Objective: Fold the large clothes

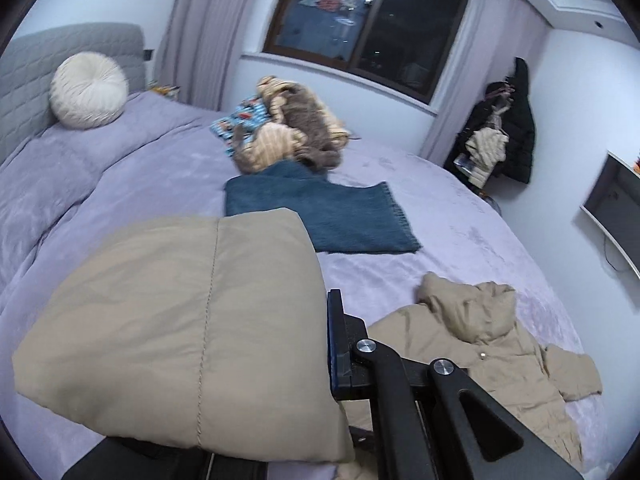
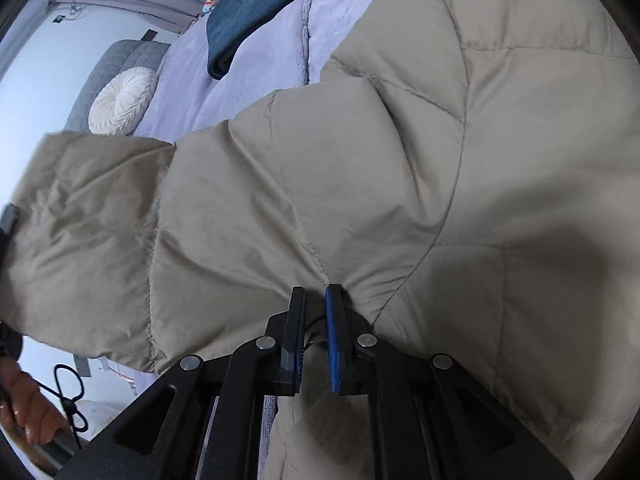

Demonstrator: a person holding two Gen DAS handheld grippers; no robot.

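Observation:
A large beige quilted jacket lies across the lilac bed. My left gripper is shut on one end of the jacket and holds that padded panel up off the bed; only its right finger shows, the other is behind the cloth. The jacket's hood and a sleeve lie crumpled on the bed to the right. In the right wrist view my right gripper is shut on a pinched fold of the jacket, which fills the frame. The lifted end reaches left toward the other gripper at the frame edge.
A folded dark blue blanket lies mid-bed, with a heap of striped and grey clothes behind it. A round white cushion leans on the grey headboard. Dark coats hang in the right corner. A person's hand shows at lower left.

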